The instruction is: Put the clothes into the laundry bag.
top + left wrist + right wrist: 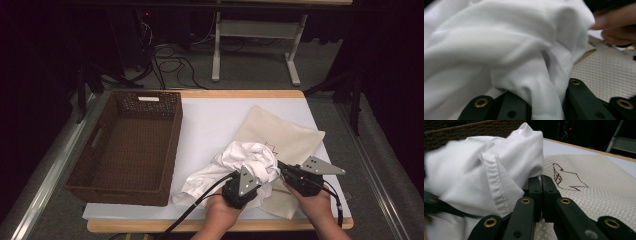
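1. A crumpled white garment (pixel 240 165) lies bunched at the near right of the surface (pixel 210 125), resting partly on a beige mesh bag (pixel 285 135) that is spread flat beneath and beyond it.
2. The left claw (pixel 250 186) sits at the near edge of the white garment, its grey plate tilted up. In the left gripper view a ribbed fold of the white garment (pixel 536 85) runs down between the two black jaws, which are clamped on it.
3. The right claw (pixel 286 171) comes in from the right, just beside the left one. In the right gripper view its jaws stand pressed together on the edge of the beige mesh bag (pixel 599 190), with the white garment (pixel 486 175) heaped against their left side and touching them.
4. A brown line drawing (pixel 566 178) is printed on the mesh, just beyond the right jaws.
5. A brown woven basket (pixel 125 145) stands on the left of the surface, well apart from the cloth.
6. Both of the person's hands enter from the near edge, close to each other.
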{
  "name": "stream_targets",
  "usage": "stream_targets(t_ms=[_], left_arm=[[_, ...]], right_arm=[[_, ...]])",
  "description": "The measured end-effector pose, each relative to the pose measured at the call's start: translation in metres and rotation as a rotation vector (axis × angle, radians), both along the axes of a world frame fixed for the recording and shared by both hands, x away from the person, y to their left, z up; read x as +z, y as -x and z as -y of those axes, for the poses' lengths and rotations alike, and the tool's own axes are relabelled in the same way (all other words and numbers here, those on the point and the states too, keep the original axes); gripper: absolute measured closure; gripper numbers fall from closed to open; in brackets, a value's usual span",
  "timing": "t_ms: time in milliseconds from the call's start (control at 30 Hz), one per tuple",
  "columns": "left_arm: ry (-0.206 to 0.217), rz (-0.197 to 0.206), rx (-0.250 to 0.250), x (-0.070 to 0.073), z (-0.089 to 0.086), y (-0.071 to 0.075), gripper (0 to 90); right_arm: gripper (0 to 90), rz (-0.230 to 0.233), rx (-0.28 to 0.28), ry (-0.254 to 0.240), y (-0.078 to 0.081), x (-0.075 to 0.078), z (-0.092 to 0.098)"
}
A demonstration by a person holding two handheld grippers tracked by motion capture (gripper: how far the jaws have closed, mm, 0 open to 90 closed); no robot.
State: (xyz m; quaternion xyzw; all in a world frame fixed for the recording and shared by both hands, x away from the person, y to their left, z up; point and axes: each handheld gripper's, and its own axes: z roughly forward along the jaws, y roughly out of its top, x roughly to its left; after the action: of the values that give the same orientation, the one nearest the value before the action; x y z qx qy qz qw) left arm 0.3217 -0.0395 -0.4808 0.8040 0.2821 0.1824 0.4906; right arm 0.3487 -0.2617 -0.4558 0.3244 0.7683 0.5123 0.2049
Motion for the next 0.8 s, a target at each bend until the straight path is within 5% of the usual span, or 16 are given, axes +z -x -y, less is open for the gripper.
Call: stream_targets(t_ms=[133, 167, 433, 467, 500, 633, 800], left_arm=[[-0.029, -0.054, 0.009, -0.015, 0.012, -0.017, 80.7], [-0.028, -0.093, 0.011, -0.022, 0.014, -0.025, 80.7], [-0.002, -0.148, 0.018, -0.023, 0.017, -0.035, 77.0], [0.005, -0.153, 0.011, -0.022, 0.016, -0.034, 72.6], [0.009, -0.158, 0.003, -0.018, 0.013, -0.03, 56.1], [-0.02, -0.149, 0.0, -0.01, 0.01, -0.014, 33.1], [-0.041, -0.106, 0.028, -0.006, 0.0, 0.002, 20.1]], right_arm=[[89.6, 0.0, 0.006, -0.009, 0.001, 0.001, 0.001], [89.6, 0.004, 0.011, -0.019, 0.001, 0.002, 0.002], [89.6, 0.044, 0.055, -0.032, 0.009, 0.009, -0.002], [89.6, 0.046, 0.053, -0.031, 0.009, 0.009, -0.002], [89.6, 0.038, 0.045, -0.036, 0.008, 0.008, 0.0], [89.6, 0.041, 0.039, -0.033, 0.007, 0.007, 0.001], [89.5, 0.039, 0.041, -0.033, 0.008, 0.007, 0.0]])
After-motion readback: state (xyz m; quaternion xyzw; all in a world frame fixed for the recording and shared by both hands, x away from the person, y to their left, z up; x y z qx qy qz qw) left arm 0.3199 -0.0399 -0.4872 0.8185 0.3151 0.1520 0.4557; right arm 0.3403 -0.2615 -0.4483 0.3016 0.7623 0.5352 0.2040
